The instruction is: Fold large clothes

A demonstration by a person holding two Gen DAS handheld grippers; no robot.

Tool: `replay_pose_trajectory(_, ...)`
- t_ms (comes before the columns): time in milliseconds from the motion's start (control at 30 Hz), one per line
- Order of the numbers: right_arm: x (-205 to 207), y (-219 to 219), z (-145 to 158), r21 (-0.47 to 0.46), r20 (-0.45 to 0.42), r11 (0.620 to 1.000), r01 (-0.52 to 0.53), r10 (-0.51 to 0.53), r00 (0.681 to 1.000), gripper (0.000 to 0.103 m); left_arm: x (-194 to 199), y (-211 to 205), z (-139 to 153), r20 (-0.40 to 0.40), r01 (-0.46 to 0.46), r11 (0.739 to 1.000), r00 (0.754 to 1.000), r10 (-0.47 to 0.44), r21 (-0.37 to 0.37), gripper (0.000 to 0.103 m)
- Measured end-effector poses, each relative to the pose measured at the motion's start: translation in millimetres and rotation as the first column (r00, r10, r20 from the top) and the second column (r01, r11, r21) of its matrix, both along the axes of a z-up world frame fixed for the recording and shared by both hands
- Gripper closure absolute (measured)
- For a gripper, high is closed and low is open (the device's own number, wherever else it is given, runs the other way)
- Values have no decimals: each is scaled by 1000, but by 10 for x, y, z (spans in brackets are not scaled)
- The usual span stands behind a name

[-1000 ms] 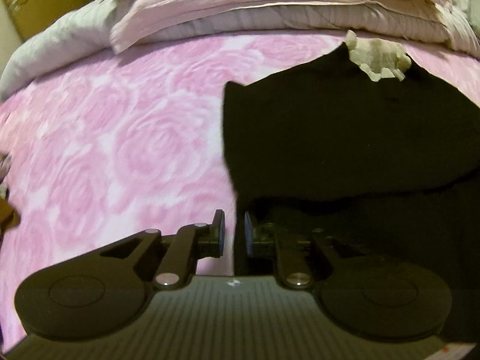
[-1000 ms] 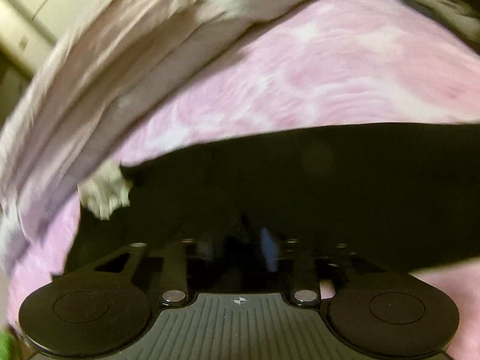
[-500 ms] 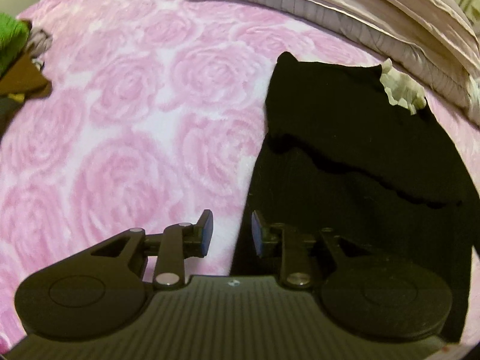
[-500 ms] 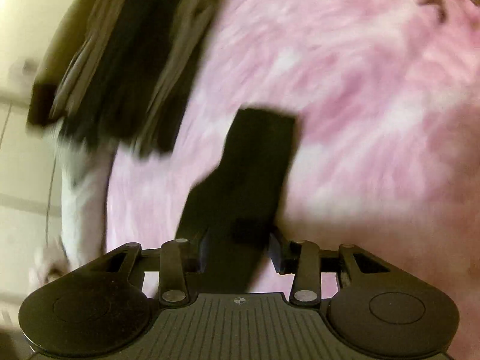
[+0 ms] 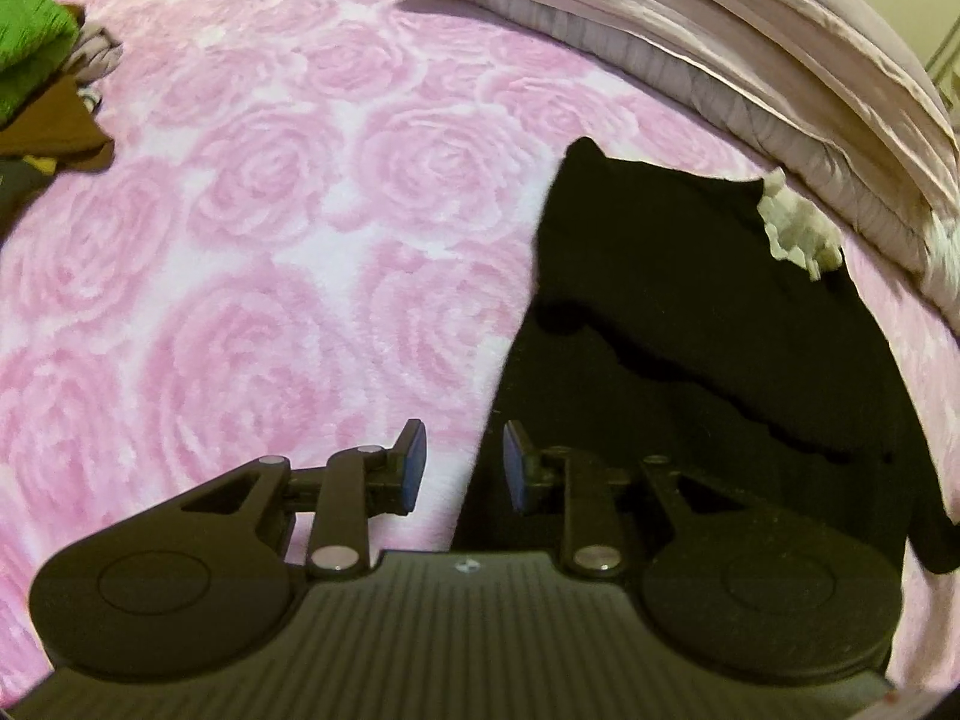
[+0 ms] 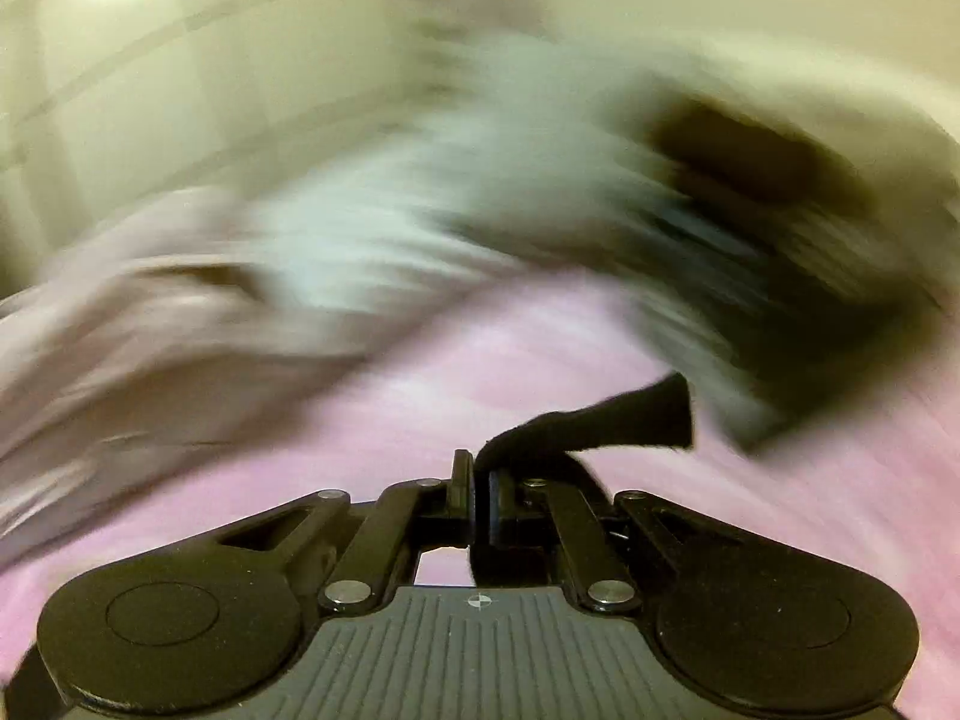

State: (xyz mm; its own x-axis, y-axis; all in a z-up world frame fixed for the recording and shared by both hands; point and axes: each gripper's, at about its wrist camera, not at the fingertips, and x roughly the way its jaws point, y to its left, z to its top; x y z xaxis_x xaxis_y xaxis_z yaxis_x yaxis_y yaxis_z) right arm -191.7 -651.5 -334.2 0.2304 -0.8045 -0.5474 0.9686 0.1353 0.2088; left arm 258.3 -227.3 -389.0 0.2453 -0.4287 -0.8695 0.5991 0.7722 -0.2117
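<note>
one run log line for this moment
left hand-held gripper: open, empty | right hand-held gripper: shut on black garment | blanket: pink rose

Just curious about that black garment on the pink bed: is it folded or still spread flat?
Partly folded: on the black garment one layer lies doubled over another, its wavy edge crossing the cloth beneath.

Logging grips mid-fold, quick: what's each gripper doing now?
Left gripper: open, holding nothing.
Right gripper: shut on a strip of the black garment.
</note>
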Motion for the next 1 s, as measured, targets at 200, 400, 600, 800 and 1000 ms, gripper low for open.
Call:
replay_pose_trajectory(200,1966,918,306,-210,-132,774,-597,582,802,103,90,77,-74,-36,-39,999,999,38,-20,80)
replay_pose_trajectory(400,2915,2058,-549,42,-425,472,-881,806,412,35,217,225,-198,-70,-73,997,995,72,2,80)
replay_pose_trajectory(600,2355,1901,-1044,269,-327,600,-754,793,514,40,224,236,-217,-62,-40,999,997,40,-3,80)
replay_pose_trajectory(800,1704,1090,-943,287,-228,814,-505,570,789,52,212,-305,-45,31,124,988,992,-122,-97,80)
replay_pose_trajectory(1000,1470,464,-958,246,15,872,-424,434,901,55,204,-1142,2,139,272,950,958,-251,-156,80)
